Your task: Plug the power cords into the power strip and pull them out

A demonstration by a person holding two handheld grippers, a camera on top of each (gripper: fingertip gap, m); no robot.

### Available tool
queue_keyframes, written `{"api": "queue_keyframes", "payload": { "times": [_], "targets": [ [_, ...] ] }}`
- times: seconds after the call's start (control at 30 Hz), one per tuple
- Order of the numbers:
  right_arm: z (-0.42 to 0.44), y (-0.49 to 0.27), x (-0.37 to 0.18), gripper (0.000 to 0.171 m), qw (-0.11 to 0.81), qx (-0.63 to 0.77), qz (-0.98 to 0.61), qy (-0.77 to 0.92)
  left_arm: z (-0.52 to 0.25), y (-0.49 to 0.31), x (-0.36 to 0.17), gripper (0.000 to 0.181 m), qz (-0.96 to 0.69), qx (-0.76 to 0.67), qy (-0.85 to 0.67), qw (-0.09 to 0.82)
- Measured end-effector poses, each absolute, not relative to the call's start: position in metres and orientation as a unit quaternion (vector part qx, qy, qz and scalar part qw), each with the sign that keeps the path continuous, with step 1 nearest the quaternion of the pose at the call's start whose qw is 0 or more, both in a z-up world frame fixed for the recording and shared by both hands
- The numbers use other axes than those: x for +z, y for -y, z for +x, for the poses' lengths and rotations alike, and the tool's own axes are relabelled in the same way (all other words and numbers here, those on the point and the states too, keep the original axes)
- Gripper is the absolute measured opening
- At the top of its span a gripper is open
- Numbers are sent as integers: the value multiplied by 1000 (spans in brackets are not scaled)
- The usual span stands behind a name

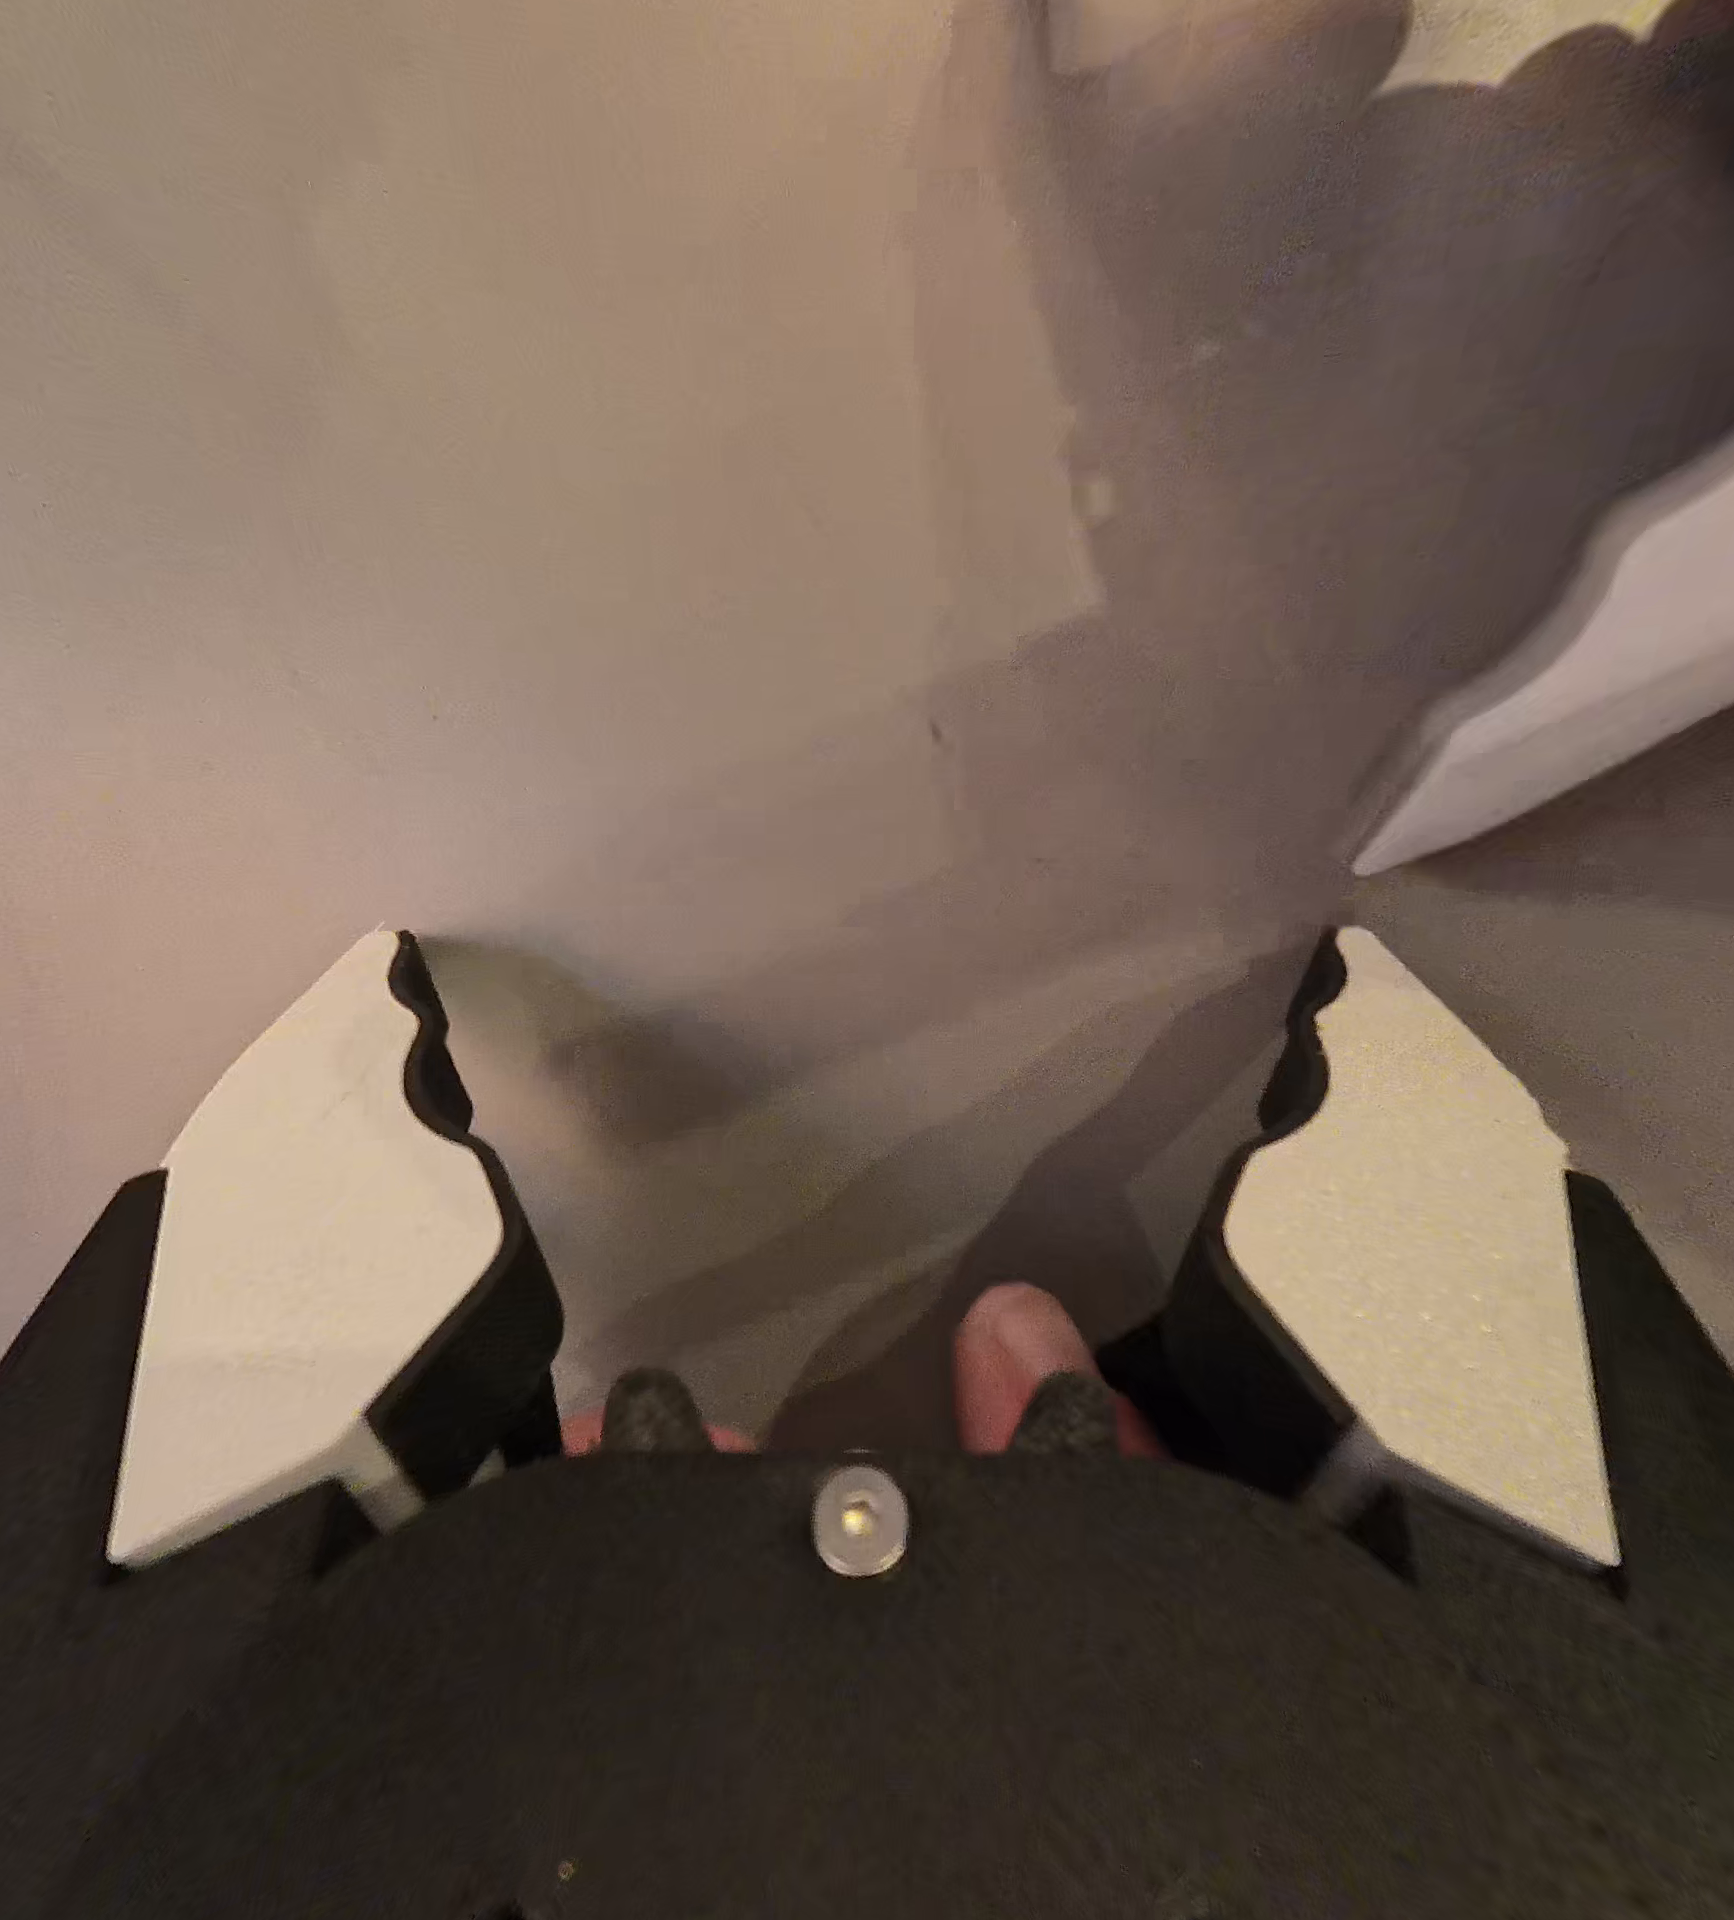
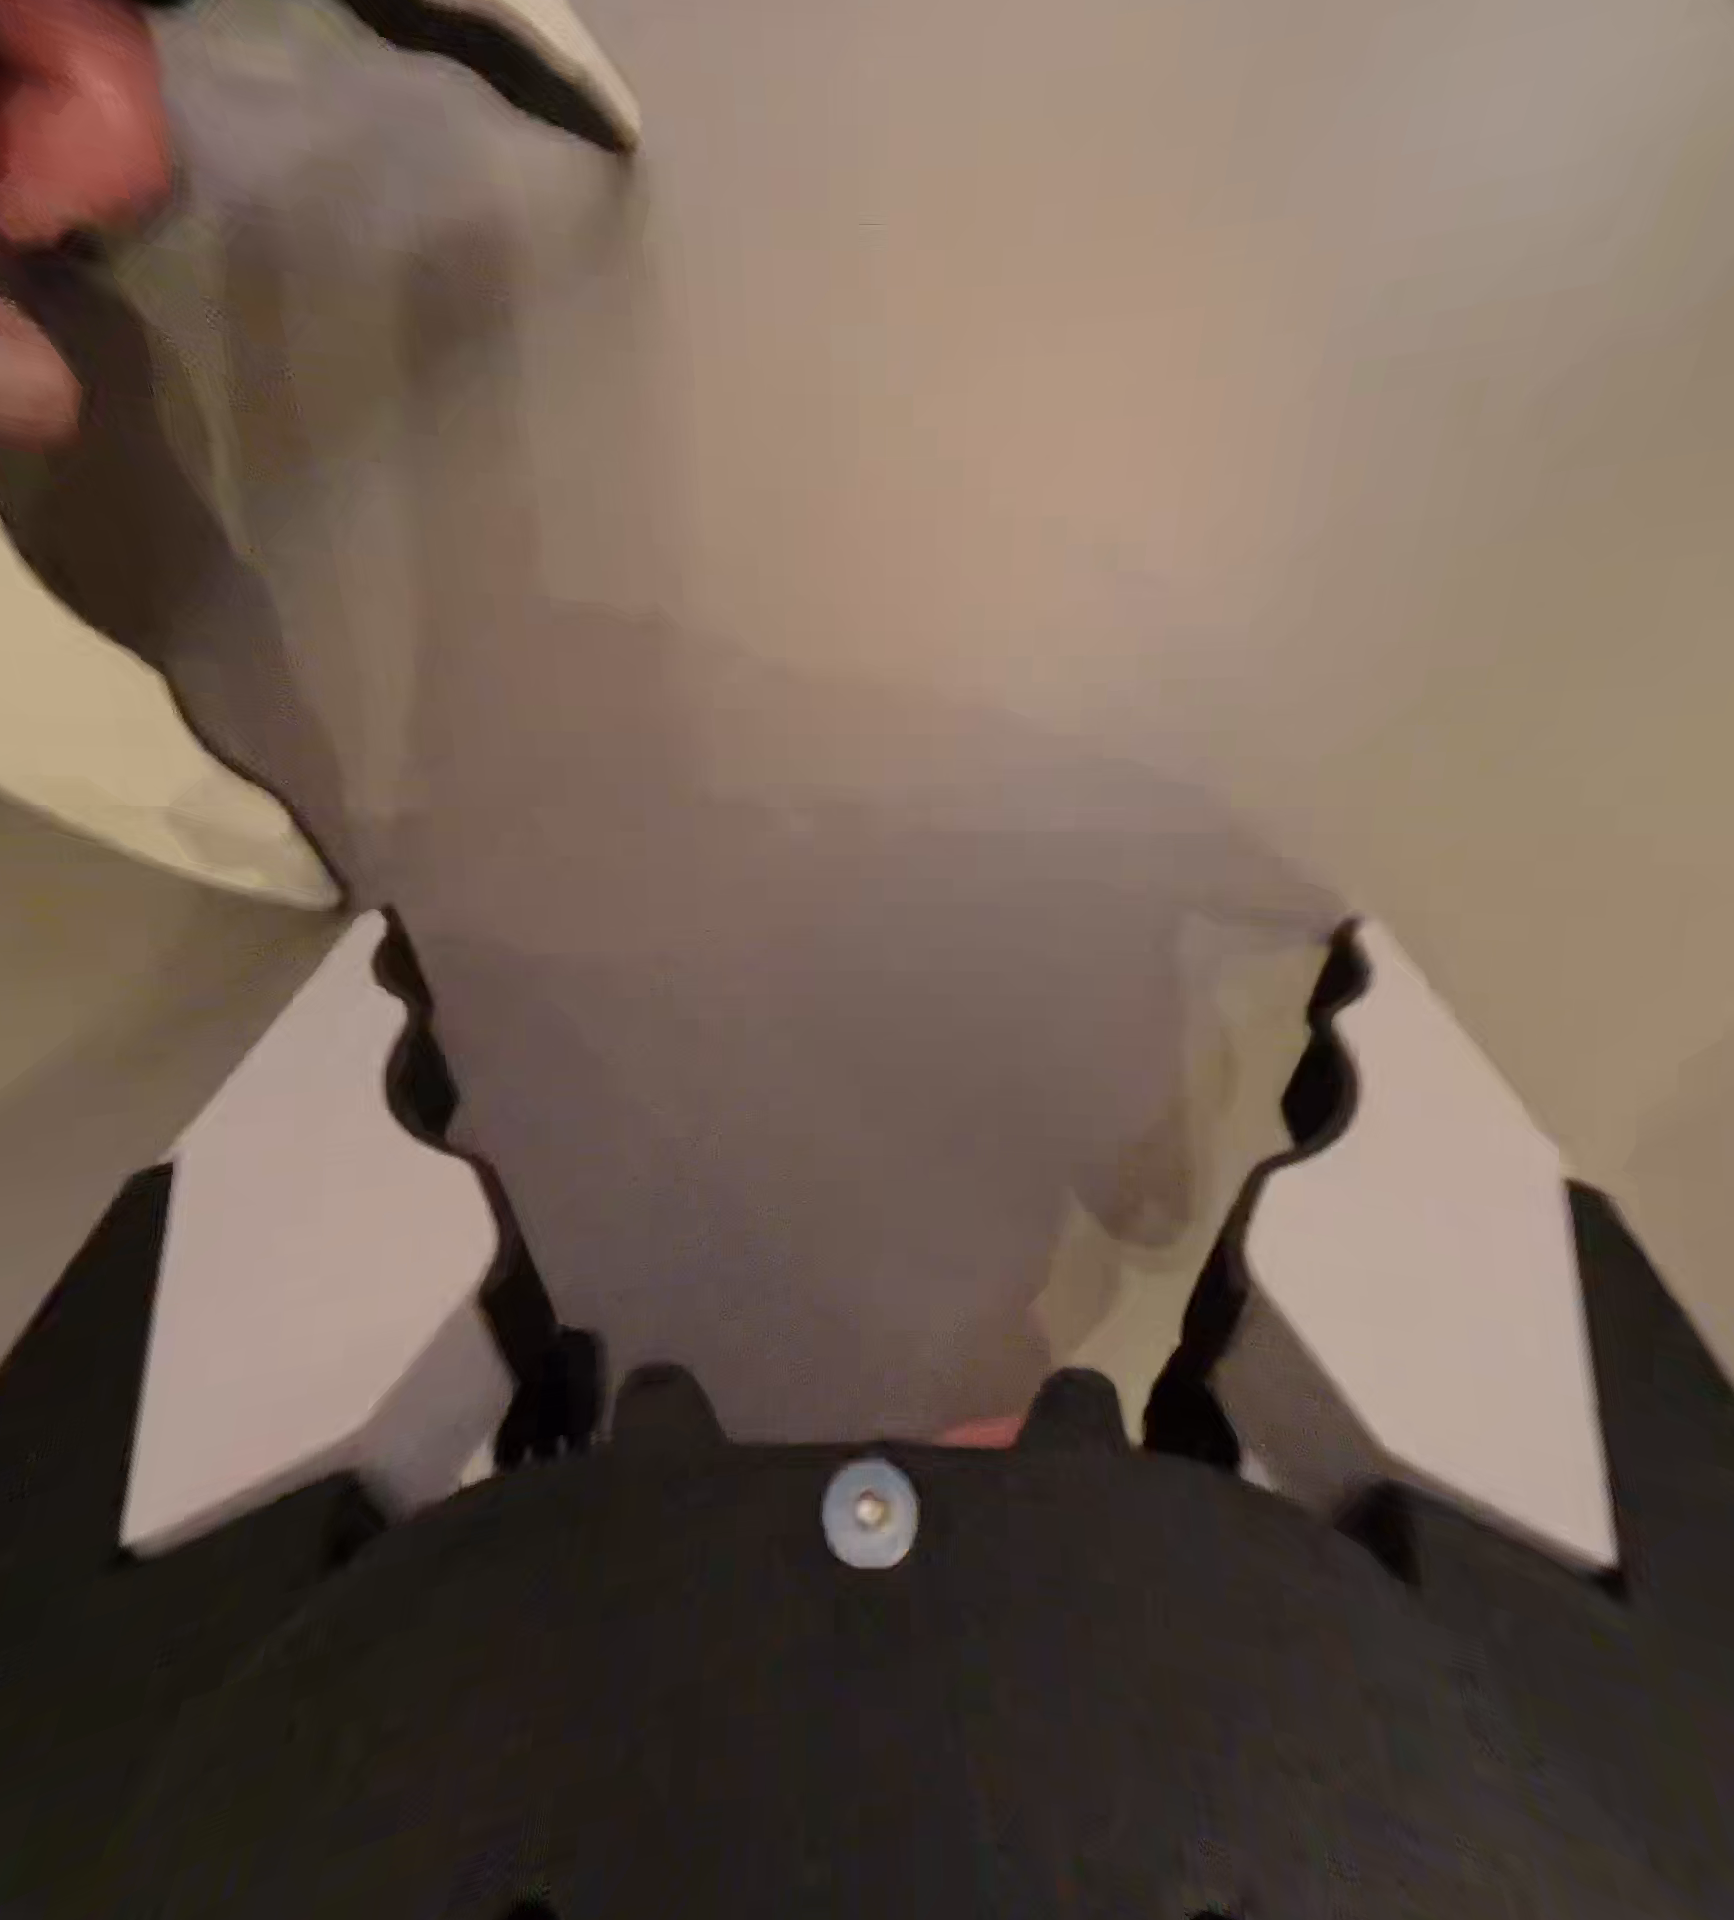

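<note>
A plain pale worktop (image 1: 323, 520) fills both views, blurred and crossed by soft shadows. Neither cords nor power strip show anywhere, so progress cannot be read; judging by empty grippers, either nothing has begun or everything is already pulled out.

The left gripper (image 1: 868, 935) is spread wide and holds nothing; the right gripper's finger enters at 2 o'clock. The right gripper (image 2: 868, 925) is likewise spread wide and empty, with the left gripper's finger at 9 o'clock and a hand (image 2: 32, 208) at 10 o'clock.
</note>
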State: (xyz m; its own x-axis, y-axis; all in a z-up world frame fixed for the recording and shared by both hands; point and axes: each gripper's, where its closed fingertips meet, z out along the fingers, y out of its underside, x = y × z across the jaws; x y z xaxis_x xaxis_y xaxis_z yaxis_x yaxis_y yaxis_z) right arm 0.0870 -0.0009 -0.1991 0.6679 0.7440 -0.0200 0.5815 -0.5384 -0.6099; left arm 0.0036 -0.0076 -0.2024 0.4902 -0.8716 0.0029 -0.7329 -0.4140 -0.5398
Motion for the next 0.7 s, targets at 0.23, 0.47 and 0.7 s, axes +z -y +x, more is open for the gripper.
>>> {"api": "queue_keyframes", "payload": {
  "times": [0.23, 0.47, 0.7],
  "targets": [
    [90, -10, -189, 152, 304, 123, -860, 390, 9, 5, -202, 146, -818, -149, -498, 248],
    [85, -8, -200, 158, 327, 138, -852, 385, 11, 2, -199, 145, -818, -140, -485, 276],
    [78, -1, -201, 159, 328, 155, -839, 405, 8, 11, -202, 146, -826, -152, -472, 267]
  ]
}}
